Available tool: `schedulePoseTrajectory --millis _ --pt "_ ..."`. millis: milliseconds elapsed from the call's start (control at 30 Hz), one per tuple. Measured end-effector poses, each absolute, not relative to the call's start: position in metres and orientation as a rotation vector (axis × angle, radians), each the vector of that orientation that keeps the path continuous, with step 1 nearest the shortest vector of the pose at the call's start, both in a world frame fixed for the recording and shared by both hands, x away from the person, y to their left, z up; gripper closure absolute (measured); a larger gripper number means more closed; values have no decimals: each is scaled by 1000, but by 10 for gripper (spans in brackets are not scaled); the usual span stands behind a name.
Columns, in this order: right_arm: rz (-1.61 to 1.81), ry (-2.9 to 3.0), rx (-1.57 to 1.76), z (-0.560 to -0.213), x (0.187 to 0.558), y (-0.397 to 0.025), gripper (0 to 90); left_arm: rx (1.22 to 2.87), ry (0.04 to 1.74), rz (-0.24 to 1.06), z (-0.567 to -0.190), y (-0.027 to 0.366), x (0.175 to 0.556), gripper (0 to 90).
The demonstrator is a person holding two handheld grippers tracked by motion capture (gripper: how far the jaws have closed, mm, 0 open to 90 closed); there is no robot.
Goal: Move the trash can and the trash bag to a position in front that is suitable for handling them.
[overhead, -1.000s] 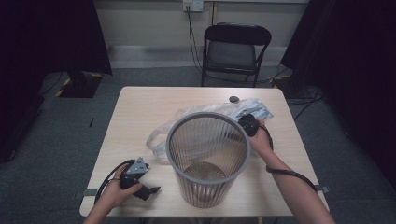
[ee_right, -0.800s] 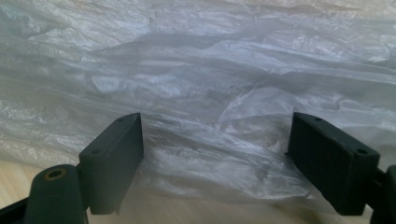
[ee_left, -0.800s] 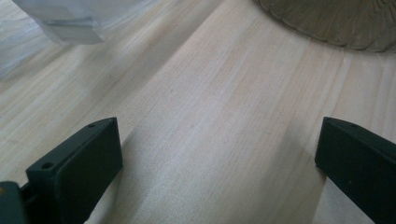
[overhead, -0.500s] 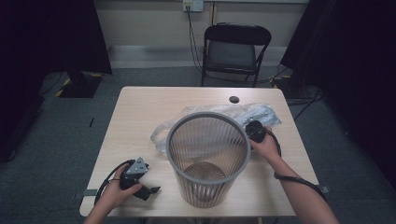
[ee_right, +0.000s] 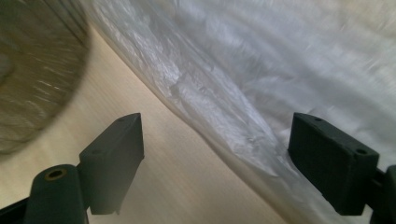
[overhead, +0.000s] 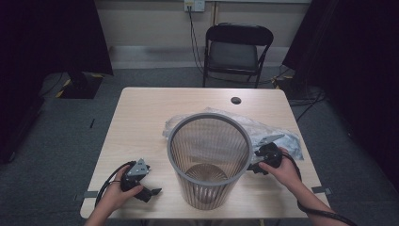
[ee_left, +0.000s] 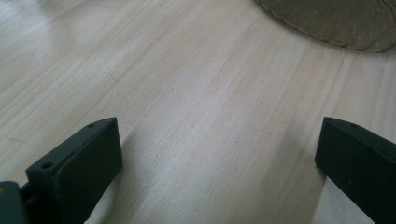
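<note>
a tall grey slatted wastebasket [overhead: 209, 160] stands upright near the middle of the pale wooden table [overhead: 141, 122], unlined. the crumpled clear plastic bag [overhead: 277, 134] lies flat on the table behind and to the right of it, not yet picked up. the right gripper [ee_right: 215, 154] hovers at the bag's near edge, jaws spread with nothing between them. the left gripper [ee_left: 210, 163] rests low at the near left, jaws also spread over bare wood. judging by this, lining the basket has barely begun.

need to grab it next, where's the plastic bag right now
In the high view the plastic bag lies crumpled on the table behind the mesh bin, beside the right tool.
</note>
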State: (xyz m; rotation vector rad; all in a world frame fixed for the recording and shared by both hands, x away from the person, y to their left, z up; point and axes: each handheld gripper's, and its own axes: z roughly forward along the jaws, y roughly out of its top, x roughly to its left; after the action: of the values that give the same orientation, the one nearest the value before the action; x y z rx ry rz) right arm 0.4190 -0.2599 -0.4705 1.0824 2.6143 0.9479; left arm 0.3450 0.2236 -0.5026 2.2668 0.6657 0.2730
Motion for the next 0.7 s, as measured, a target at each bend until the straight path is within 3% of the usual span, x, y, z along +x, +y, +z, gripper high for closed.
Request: schedulePoseTrajectory --millis 133,333,533,700 --pt "994 2565 1082 -456 418 -266 175 2262 671 271 -503 223 345 0" --pt "1034 2449 1130 -445 457 -274 167 2261 673 269 -503 223 345 0" --pt "998 2403 1205 -461 499 -275 170 2258 669 266 -503 224 345 0" --pt "956 2391 1252 -475 506 -280 173 2261 669 269 -503 224 345 0"
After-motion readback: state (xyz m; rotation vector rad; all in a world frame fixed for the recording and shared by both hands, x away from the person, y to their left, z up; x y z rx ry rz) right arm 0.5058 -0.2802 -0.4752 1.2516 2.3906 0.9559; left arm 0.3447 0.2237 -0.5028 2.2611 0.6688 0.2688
